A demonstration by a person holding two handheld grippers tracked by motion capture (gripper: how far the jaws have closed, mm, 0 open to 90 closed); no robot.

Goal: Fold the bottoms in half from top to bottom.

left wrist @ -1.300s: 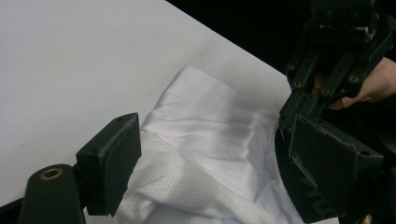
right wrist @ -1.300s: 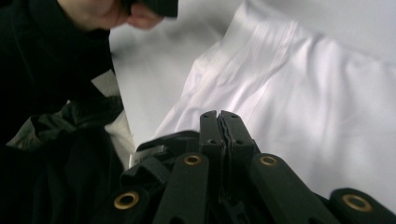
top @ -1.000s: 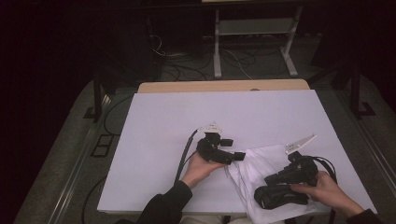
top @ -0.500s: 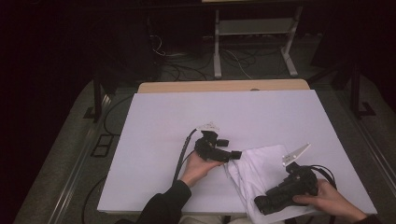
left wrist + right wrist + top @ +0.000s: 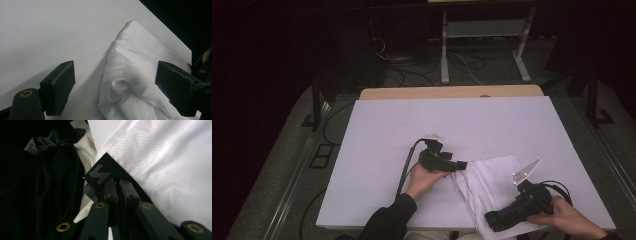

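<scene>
Right claw point(image 5: 496, 220) is barely pinching the white garment point(image 5: 492, 182) at the worktop's point(image 5: 412, 125) near edge, risking slip; left claw point(image 5: 115, 93) is gaping apart.

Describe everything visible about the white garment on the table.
The white garment is a folded, rumpled piece of thin fabric, partly finely perforated mesh, with a black tag at one edge. It lies at the near right of the white table, reaching its front edge. The left gripper straddles its bunched corner with open jaws; the right gripper pinches the tagged edge.
</scene>
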